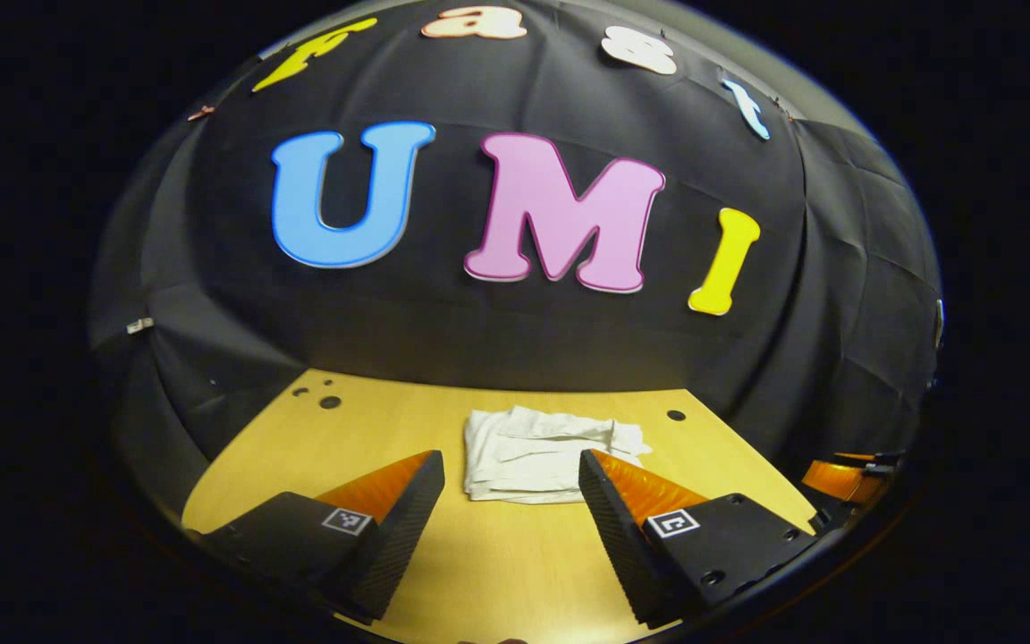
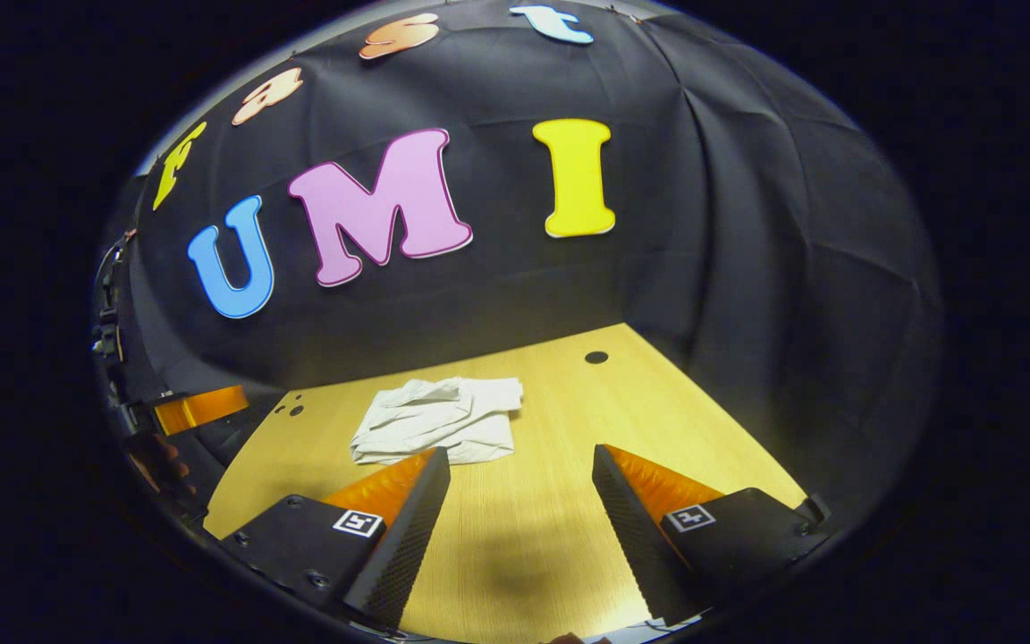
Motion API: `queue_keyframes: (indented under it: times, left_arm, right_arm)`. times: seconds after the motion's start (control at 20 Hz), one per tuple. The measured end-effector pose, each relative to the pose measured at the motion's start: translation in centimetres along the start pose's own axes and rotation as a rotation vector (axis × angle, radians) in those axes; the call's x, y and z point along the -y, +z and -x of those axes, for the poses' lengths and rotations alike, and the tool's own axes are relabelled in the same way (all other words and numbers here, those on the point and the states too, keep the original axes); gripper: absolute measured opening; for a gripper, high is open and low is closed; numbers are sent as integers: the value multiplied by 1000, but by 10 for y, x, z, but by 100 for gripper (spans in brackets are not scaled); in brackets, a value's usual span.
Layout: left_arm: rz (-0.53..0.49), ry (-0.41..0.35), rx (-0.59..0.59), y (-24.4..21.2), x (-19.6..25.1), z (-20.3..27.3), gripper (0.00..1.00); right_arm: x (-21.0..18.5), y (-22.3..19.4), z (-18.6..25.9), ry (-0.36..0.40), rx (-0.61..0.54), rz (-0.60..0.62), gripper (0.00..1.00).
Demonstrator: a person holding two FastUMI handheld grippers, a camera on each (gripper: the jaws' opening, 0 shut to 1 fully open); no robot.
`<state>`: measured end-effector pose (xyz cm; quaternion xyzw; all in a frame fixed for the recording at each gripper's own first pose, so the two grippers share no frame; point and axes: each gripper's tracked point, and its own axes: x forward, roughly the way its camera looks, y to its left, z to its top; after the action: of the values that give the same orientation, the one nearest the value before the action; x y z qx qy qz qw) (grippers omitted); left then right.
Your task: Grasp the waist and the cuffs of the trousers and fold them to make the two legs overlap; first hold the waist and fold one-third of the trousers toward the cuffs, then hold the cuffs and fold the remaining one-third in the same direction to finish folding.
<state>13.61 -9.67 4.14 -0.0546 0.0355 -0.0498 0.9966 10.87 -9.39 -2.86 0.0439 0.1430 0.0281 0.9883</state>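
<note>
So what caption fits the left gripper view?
Open left gripper hovers before folded white trousers on the wooden table.

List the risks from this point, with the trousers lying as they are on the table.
1. The trousers already lie as a small, rumpled bundle with both grippers open and off them; another grab might undo the fold.
2. The top layers look loose and uneven, so they may slip apart if the left gripper or right gripper brushes them while pulling away.
3. The bundle lies toward the wall side of the table; a nudge could push it against the black cloth.
</note>
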Motion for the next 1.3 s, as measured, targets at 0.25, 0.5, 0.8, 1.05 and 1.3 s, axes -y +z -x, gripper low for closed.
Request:
queue_keyframes:
  times: [0.25, 0.5, 0.8, 1.05, 1.3]
  left_arm:
    - [-11, 64, 106, 8, -40, 82, 96]
    - [3, 165, 160, -19, -59, 137, 96]
    - [23, 147, 23, -72, -42, 154, 96]
    - [38, 117, -17, -79, -39, 150, 96]
    - [7, 64, -40, -87, -25, 148, 96]
  right_arm:
    - [-19, -12, 46, 3, 60, 41, 98]
    - [-21, -34, 80, -36, 86, 87, 98]
    - [-28, -55, 94, -28, 37, 79, 98]
    - [-48, -73, 100, 11, -2, 127, 98]
    - [-71, -92, 100, 71, -51, 173, 99]
